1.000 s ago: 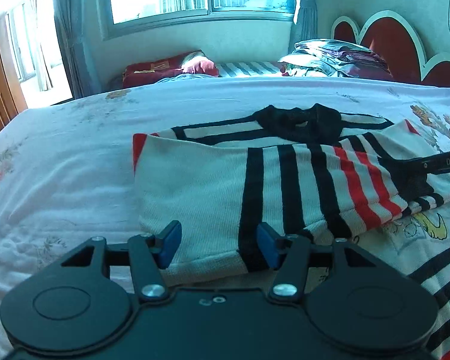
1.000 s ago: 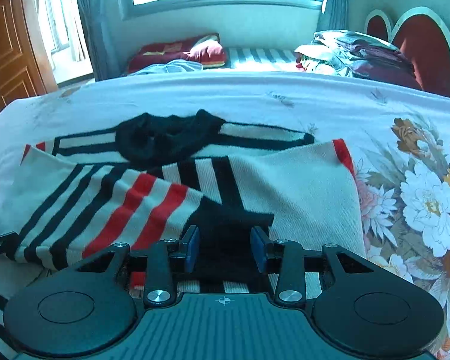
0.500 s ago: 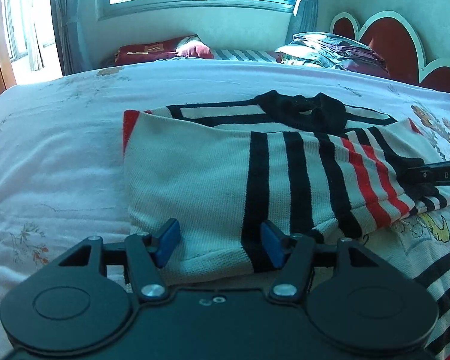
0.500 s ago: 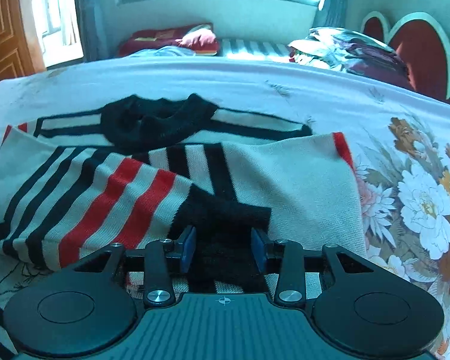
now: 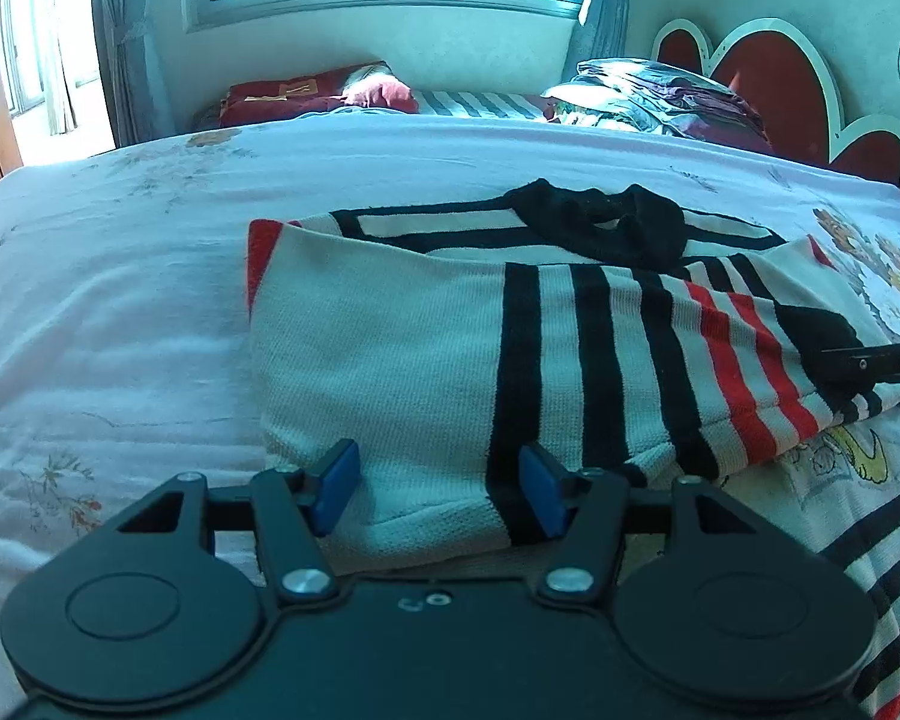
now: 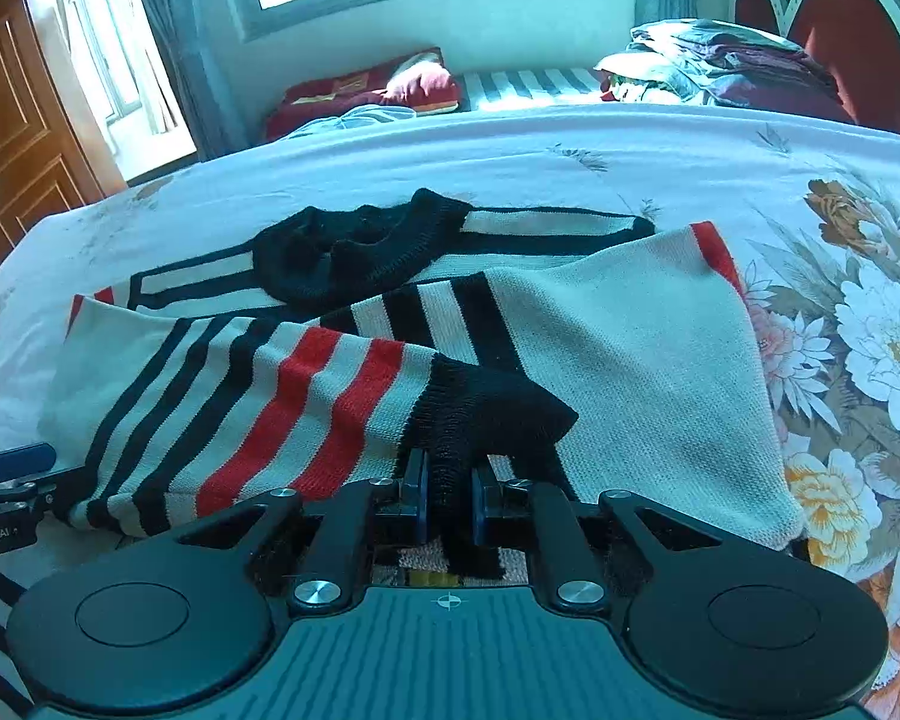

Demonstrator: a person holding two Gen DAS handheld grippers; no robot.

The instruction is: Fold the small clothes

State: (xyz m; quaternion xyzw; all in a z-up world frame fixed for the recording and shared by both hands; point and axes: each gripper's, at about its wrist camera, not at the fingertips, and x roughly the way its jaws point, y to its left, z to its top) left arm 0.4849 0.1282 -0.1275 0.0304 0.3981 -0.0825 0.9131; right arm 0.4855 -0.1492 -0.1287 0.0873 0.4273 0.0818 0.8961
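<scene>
A white knit sweater (image 5: 402, 360) with black and red stripes and a black collar (image 5: 600, 222) lies flat on the bed, its sleeves folded across the body. My left gripper (image 5: 441, 486) stands open at the sweater's near folded edge, and the white fabric lies between its blue pads (image 5: 337, 474). In the right wrist view the striped sleeve (image 6: 282, 408) ends in a black cuff (image 6: 486, 408). My right gripper (image 6: 450, 504) is closing its jaws, and the pads pinch that cuff. The right gripper's tip (image 5: 870, 363) shows at the cuff in the left wrist view.
The bed has a pale floral sheet (image 6: 858, 312). Another striped garment (image 5: 870, 570) lies at the near edge. A pile of clothes (image 5: 660, 90) sits by the red headboard (image 5: 762, 78). A wooden door (image 6: 18, 150) is on the left.
My right gripper's jaws have come together on the black cuff, which now bunches between the pads. The left gripper has hardly moved and stays open.
</scene>
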